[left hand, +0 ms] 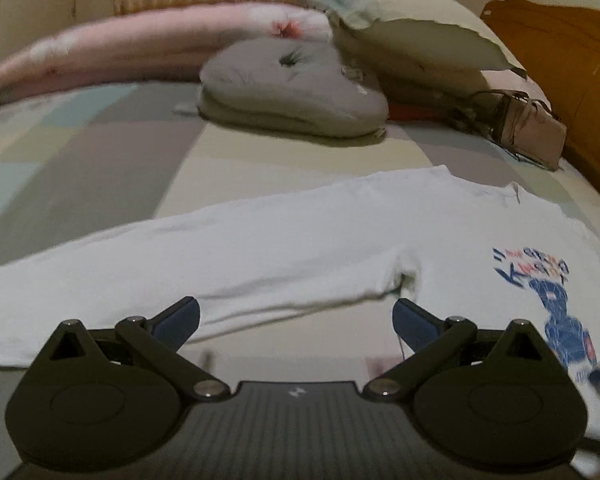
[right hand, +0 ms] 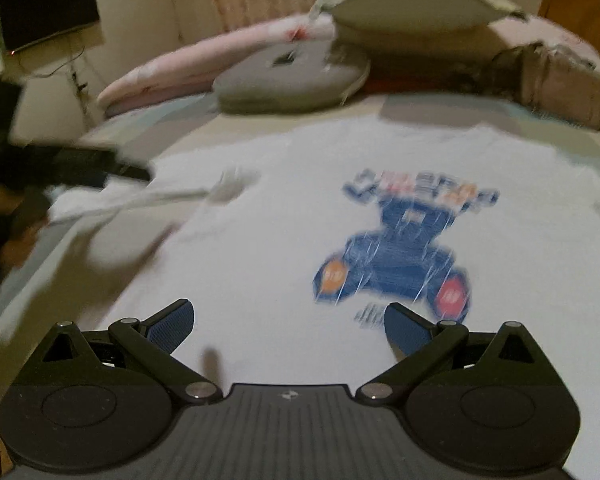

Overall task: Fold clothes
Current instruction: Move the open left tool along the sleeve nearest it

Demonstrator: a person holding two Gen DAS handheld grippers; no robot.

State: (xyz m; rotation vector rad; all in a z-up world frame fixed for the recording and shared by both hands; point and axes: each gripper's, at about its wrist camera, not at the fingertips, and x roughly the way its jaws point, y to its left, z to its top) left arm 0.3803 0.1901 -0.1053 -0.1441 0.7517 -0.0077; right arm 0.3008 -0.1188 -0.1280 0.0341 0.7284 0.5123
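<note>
A white long-sleeved shirt (left hand: pixel 300 240) with a blue, orange and red print (left hand: pixel 556 300) lies flat on the bed. In the left wrist view its sleeve stretches out to the left. My left gripper (left hand: pixel 296 320) is open and empty, just above the sleeve near the armpit. In the right wrist view the shirt (right hand: pixel 284 240) lies print side up, the print (right hand: pixel 400 248) near the middle. My right gripper (right hand: pixel 288 326) is open and empty over the shirt's lower body. The left gripper (right hand: pixel 80 168) shows blurred at the far left above the sleeve.
A grey round cushion (left hand: pixel 292 88), a long pink bolster (left hand: pixel 140 52) and a large pillow (left hand: pixel 412 28) lie at the bed's far side. A beige bag (left hand: pixel 528 128) sits at the right by the wooden headboard (left hand: pixel 572 80). The patchwork sheet (left hand: pixel 80 152) covers the bed.
</note>
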